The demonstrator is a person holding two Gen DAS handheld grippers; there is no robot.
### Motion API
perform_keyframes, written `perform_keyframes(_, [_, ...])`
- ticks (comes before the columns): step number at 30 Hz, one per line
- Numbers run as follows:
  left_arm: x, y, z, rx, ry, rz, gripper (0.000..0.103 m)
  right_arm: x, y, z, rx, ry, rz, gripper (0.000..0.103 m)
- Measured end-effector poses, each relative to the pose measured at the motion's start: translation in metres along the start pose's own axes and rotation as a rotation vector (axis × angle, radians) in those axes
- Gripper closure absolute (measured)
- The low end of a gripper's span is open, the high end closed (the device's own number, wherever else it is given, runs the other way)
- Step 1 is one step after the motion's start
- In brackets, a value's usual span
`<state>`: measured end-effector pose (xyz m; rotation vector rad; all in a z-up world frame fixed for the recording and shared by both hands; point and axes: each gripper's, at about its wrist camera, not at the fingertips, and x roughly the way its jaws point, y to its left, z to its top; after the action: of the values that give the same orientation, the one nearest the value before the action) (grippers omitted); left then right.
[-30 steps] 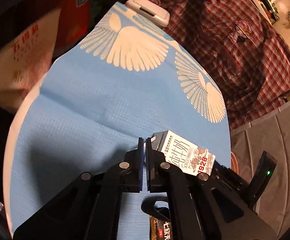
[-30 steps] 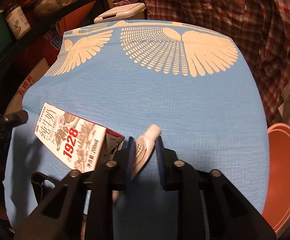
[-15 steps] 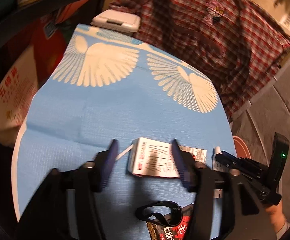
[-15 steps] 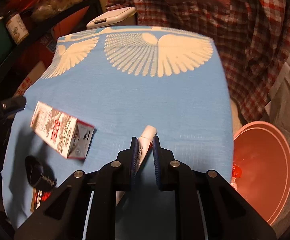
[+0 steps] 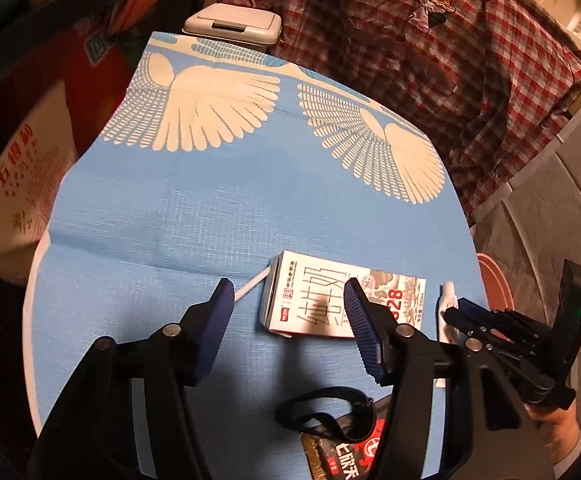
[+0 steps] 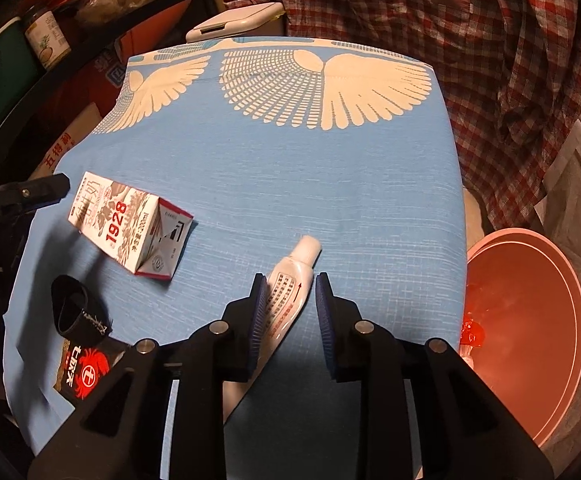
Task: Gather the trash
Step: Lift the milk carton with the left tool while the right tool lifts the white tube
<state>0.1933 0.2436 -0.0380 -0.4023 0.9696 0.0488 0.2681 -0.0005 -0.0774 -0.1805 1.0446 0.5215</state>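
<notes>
A white milk carton [image 5: 314, 300] marked 1928 lies on its side on the blue tablecloth [image 5: 170, 240], a straw [image 5: 250, 285] sticking from its end. My left gripper [image 5: 288, 286] hovers over it, jaws wide and closing, the pads clear of the carton. In the right wrist view the carton [image 6: 122, 224] lies at the left. A white tube [image 6: 294, 292] lies on the cloth between the jaws of my right gripper [image 6: 291, 280], which are opening; the right pad stands clear of the tube.
A black snack wrapper [image 6: 86, 364] and a black loop [image 6: 74, 308] lie near the front edge. A pink basin [image 6: 530, 320] sits below the table's right edge. A white bin lid [image 5: 232, 24] and a plaid shirt [image 5: 430, 60] lie beyond the far edge.
My left gripper went from shut to wide open and rolled over the carton. My right gripper carried the tube to the right, then loosened its jaws from it.
</notes>
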Motion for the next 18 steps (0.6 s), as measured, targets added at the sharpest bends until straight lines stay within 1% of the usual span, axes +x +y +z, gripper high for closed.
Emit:
perform_keyframes(2, [-0.005, -0.005, 0.0, 0.044, -0.016, 0.004, 0.047, -0.002, 0.0, -0.001, -0.001, 0.002, 0.005, 0.077])
perform_keyframes(3, [-0.008, -0.01, 0.0, 0.088, -0.026, 0.007, 0.044, -0.002, 0.0, -0.002, -0.002, 0.005, 0.008, 0.077])
perform_keyframes(4, [-0.009, -0.014, 0.0, 0.131, -0.028, 0.009, 0.04, -0.002, 0.0, -0.003, -0.003, 0.008, 0.011, 0.077])
perform_keyframes(5, [-0.01, -0.02, -0.001, 0.192, -0.03, 0.009, 0.03, -0.003, 0.001, -0.004, -0.006, 0.01, 0.014, 0.077])
perform_keyframes(6, [-0.01, -0.024, -0.002, 0.242, -0.031, 0.005, 0.023, -0.003, 0.002, -0.005, -0.01, 0.011, 0.013, 0.077])
perform_keyframes(8, [-0.006, -0.034, -0.006, 0.37, -0.021, 0.0, 0.018, -0.004, 0.003, -0.007, -0.014, 0.012, 0.014, 0.077])
perform_keyframes(9, [-0.002, -0.039, -0.01, 0.435, -0.004, -0.002, 0.017, -0.005, 0.003, -0.007, -0.014, 0.012, 0.015, 0.077])
perform_keyframes(10, [0.0, -0.042, -0.011, 0.471, 0.007, 0.001, 0.017, -0.005, 0.003, -0.008, -0.013, 0.012, 0.016, 0.077])
perform_keyframes(11, [0.005, -0.046, -0.014, 0.53, 0.017, 0.015, 0.016, -0.006, 0.002, -0.008, -0.013, 0.013, 0.017, 0.077])
perform_keyframes(14, [0.013, -0.057, -0.02, 0.695, 0.006, 0.063, 0.015, -0.006, 0.001, -0.01, -0.009, 0.017, 0.025, 0.077])
perform_keyframes(15, [0.018, -0.062, -0.023, 0.765, 0.01, 0.065, 0.015, -0.006, 0.001, -0.01, -0.009, 0.019, 0.027, 0.077])
perform_keyframes(18, [0.03, -0.072, -0.026, 0.902, 0.037, 0.072, 0.015, -0.008, 0.0, -0.011, -0.005, 0.022, 0.032, 0.077])
